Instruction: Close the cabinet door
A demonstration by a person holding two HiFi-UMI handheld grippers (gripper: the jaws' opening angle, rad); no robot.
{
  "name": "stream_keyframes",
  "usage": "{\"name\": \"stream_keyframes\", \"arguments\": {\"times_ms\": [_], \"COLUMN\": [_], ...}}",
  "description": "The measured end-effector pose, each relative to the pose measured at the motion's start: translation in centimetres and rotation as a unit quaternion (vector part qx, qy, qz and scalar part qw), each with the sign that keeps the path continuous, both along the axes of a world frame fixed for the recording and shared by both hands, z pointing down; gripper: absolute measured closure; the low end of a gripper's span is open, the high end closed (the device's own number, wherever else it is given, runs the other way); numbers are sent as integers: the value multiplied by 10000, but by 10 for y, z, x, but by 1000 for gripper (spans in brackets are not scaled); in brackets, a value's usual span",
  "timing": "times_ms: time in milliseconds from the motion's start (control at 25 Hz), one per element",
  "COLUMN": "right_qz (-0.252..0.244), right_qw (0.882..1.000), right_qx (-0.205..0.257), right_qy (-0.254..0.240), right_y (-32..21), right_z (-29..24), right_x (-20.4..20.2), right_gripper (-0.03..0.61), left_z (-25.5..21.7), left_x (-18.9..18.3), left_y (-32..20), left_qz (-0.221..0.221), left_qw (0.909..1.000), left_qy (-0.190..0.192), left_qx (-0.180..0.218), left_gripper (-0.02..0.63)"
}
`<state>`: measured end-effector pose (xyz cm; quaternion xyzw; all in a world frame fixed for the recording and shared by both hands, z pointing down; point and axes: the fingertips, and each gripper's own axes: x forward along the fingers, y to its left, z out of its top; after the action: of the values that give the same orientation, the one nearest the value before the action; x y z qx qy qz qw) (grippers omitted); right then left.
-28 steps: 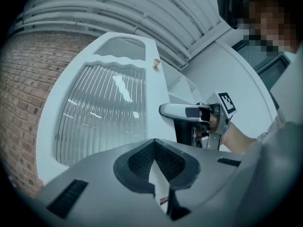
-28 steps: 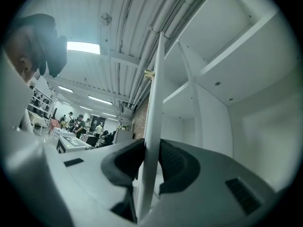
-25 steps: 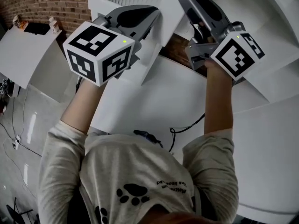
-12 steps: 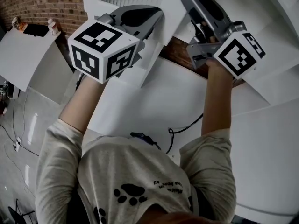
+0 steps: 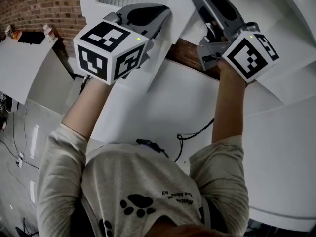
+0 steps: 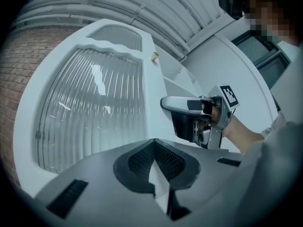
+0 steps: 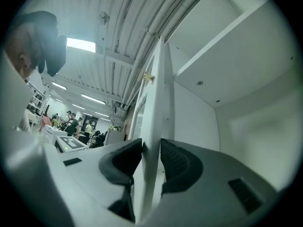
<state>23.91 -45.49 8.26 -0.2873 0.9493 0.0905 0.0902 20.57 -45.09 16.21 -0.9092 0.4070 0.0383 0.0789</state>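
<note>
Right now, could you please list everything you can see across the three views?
cabinet door: one, white frame, ribbed glass, open between the grippers
knob: one, brass-coloured, by the door's free edge
cabinet: one, white, open interior right of the door
brick wall: one, red-brown, upper left, head view
cable: one, black, middle of head view
left gripper: one, grey, fingers together, before the glass
right gripper: one, grey, fingers just opening, door's edge between them
sleeves: two, beige, bottom of head view
</note>
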Motion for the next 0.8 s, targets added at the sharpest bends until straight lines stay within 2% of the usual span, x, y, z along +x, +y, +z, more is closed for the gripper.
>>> {"name": "stream_keyframes", "arguments": {"times_ms": [240,640,800], "right_qz": [427,1035,1197], "right_qw": [9990,9945,9927], "right_qx": [-107,-65,-119], "right_qy": [-45,124,77], "right_y": [-1,-13,-14], "right_z": [-2,7,8], "right_x": [25,40,43], "right_gripper": [450,460,483], "left_z": [-6,-6,-9], "left_x": [6,-3,-7], "left_y": [-5,-28,-34], "left_qz": [30,6,32], "left_qw": [10000,9999,9999], "left_qy": [27,80,130], "left_qx": [-33,-76,-74], "left_gripper": [606,606,606]}}
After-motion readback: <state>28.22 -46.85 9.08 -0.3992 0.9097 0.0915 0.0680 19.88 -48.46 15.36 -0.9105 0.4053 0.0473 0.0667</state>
